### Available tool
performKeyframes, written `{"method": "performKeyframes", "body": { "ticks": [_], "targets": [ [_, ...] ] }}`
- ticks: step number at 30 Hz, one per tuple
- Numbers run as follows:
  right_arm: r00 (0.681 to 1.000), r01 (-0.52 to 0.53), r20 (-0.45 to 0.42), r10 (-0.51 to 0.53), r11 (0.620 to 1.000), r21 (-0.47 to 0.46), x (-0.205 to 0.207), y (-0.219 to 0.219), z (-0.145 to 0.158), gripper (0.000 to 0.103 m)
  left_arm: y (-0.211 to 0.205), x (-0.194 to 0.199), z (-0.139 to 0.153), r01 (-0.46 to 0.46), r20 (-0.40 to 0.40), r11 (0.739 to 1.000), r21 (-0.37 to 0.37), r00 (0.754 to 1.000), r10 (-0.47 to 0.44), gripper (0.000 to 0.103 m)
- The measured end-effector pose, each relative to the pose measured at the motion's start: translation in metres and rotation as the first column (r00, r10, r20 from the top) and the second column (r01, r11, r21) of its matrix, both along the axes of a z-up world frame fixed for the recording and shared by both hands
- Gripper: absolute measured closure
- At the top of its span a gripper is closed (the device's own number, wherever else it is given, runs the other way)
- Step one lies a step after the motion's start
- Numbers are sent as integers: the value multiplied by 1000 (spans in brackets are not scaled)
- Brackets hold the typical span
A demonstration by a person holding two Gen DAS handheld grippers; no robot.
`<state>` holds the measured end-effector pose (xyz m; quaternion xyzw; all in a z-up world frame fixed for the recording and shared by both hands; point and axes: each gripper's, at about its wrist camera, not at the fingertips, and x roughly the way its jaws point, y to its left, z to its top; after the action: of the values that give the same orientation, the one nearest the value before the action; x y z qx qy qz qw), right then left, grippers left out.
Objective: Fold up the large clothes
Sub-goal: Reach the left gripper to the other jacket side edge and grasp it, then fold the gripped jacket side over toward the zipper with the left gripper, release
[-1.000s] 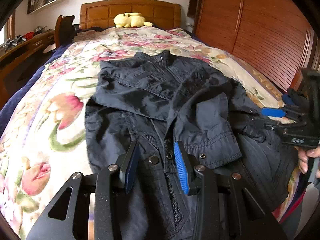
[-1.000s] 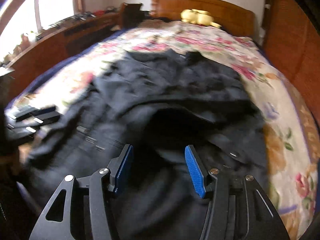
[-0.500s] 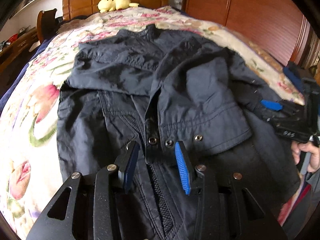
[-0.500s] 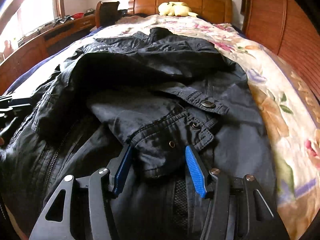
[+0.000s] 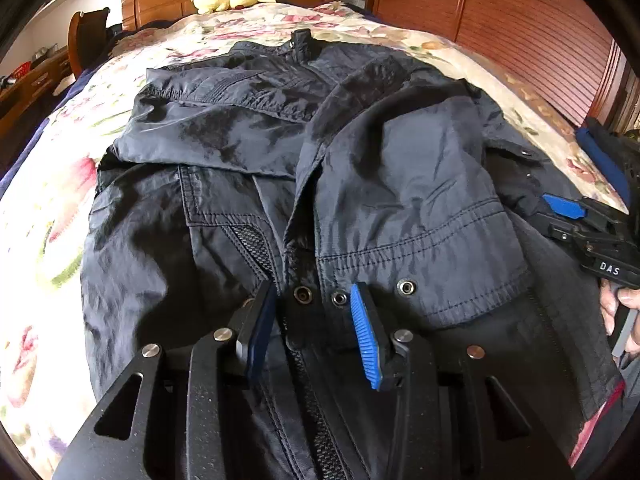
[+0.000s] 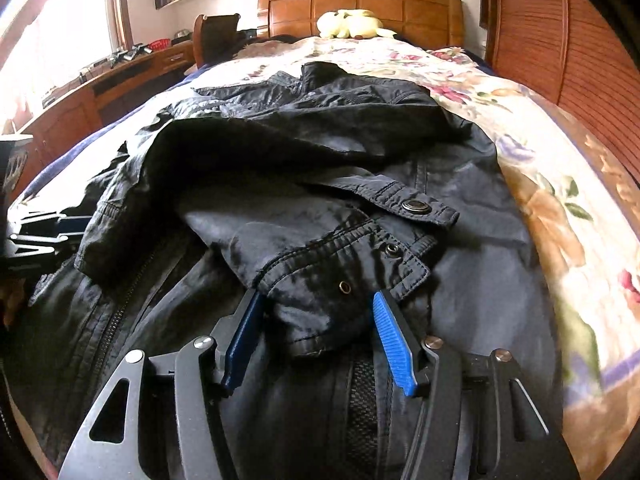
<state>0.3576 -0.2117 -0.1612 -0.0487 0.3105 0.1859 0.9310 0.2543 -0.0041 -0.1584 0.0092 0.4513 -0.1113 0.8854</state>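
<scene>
A dark navy jacket (image 5: 224, 148) lies front-up on the floral bedspread (image 5: 52, 208), with both sleeves folded across its chest. My left gripper (image 5: 313, 291) hangs low over the snap placket near the hem. It is open, and the snaps and zipper lie between its blue pads (image 5: 366, 336). My right gripper (image 6: 316, 299) is open too, straddling the cuff (image 6: 340, 276) of the folded right sleeve without pinching it. From the left wrist view, the right gripper (image 5: 568, 208) and the hand (image 5: 616, 304) that holds it show at the right edge.
A yellow plush toy (image 6: 348, 24) rests against the wooden headboard (image 6: 360, 4). A wooden wardrobe (image 5: 520, 32) runs along the bed's right side. A desk (image 6: 120, 80) and a chair (image 6: 216, 36) stand on the left. Bare bedspread (image 6: 560, 208) lies around the jacket.
Both grippers have sunk closer to the jacket: the left now sits over the snap placket, the right around the sleeve cuff. Neither jaw width has visibly changed.
</scene>
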Motion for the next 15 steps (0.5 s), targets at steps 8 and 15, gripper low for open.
{"method": "performKeyframes", "body": {
  "ticks": [8, 15],
  "targets": [
    [1000, -6, -8, 6, 1000, 27, 0, -3, 0, 43, -3, -1, 13, 89, -23, 996, 10, 996, -88, 97],
    [1000, -10, -12, 10, 999, 35, 2, -5, 0, 41, 21, 13, 57, 22, 72, 994, 105, 997, -29, 97]
  ]
}}
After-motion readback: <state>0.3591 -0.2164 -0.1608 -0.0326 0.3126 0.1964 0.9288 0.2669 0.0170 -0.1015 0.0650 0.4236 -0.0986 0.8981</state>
